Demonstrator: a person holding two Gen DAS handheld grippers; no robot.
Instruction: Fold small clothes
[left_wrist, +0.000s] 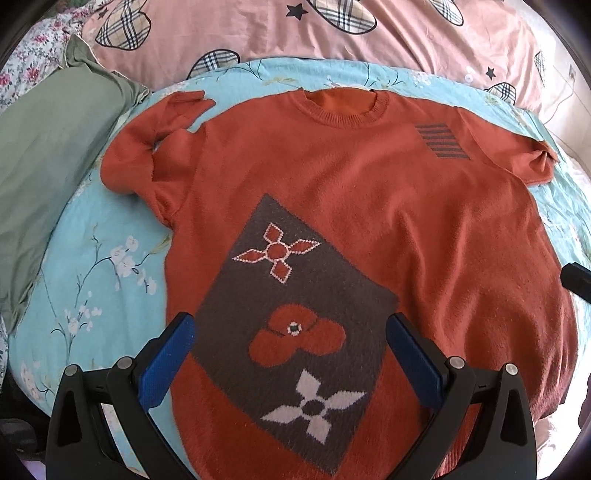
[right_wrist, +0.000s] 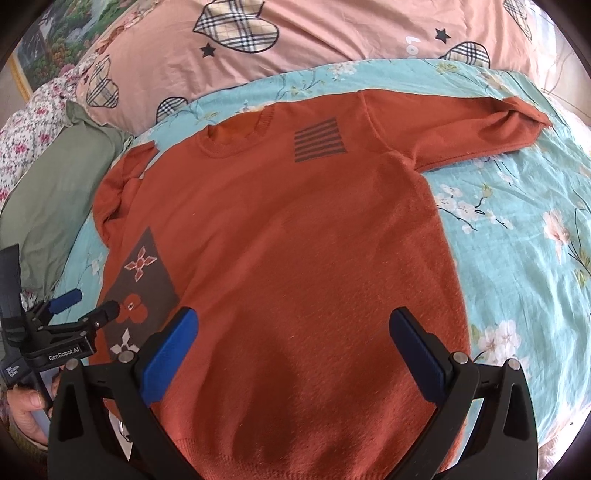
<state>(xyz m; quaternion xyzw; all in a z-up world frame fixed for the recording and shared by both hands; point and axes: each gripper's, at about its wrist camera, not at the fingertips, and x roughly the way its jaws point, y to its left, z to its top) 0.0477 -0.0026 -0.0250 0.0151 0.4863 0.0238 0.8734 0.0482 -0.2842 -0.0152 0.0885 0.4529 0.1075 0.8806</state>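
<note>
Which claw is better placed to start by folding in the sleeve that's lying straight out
Right. The straight sleeve lies on that side of the sweater, and the right claw is open above the hem nearby. The left claw hovers over the flower patch, on the opposite side.

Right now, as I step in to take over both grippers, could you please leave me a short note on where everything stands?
Left gripper: open, empty, over the sweater's grey flower panel near the hem.
Right gripper: open, empty, over the plain lower front.
Orange sweater: spread face up on the blue floral sheet, neckline toward the pink pillow. The sleeve on the striped-patch side lies stretched outward; the other sleeve is bunched and doubled back at the shoulder. A green garment lies beside it.
Done: sweater laid out; no fold is visible.
Left: probably straighten the bunched sleeve, then fold sleeves in and body over.
</note>
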